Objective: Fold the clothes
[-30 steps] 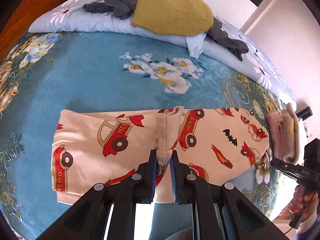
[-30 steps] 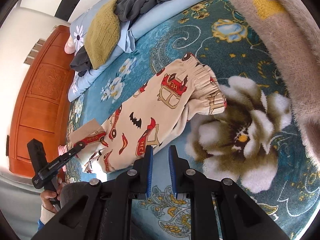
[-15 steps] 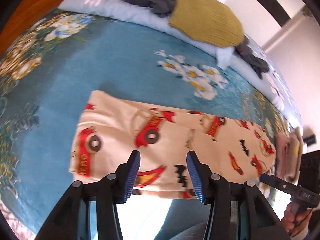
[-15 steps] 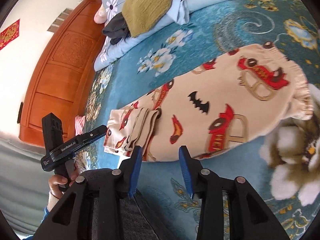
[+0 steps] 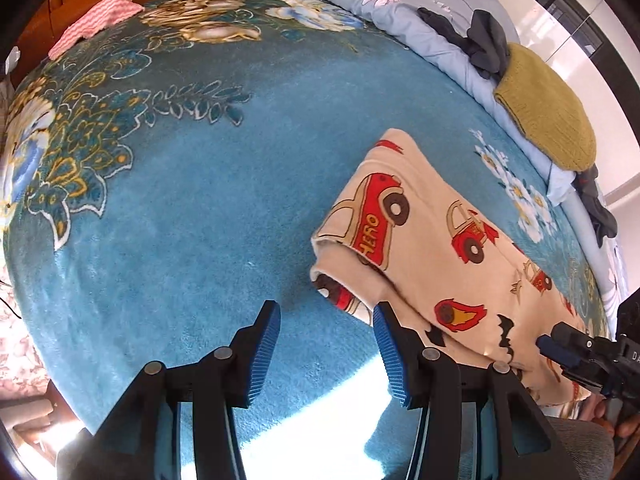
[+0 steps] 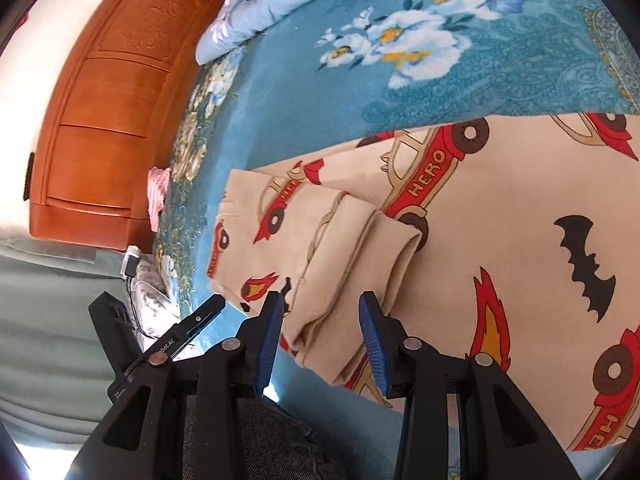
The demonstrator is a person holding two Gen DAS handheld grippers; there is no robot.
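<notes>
Through the left wrist view, the left gripper (image 5: pixel 326 354) now stands wide open and empty; a second ago it was nearly closed over the cream car-print pants (image 5: pixel 440 248). The pants now lie right of the jaws on the blue floral blanket (image 5: pixel 180 200), their folded end beside the right fingertip. From the right wrist view, the right gripper (image 6: pixel 322 338), formerly almost closed, gapes empty, the pants' folded leg (image 6: pixel 344 264) lying between and just beyond its fingertips.

left claw (image 5: pixel 326 354): agape over blanket (image 5: pixel 180 208) | pajama pants (image 5: pixel 436 256): folded, right
</notes>
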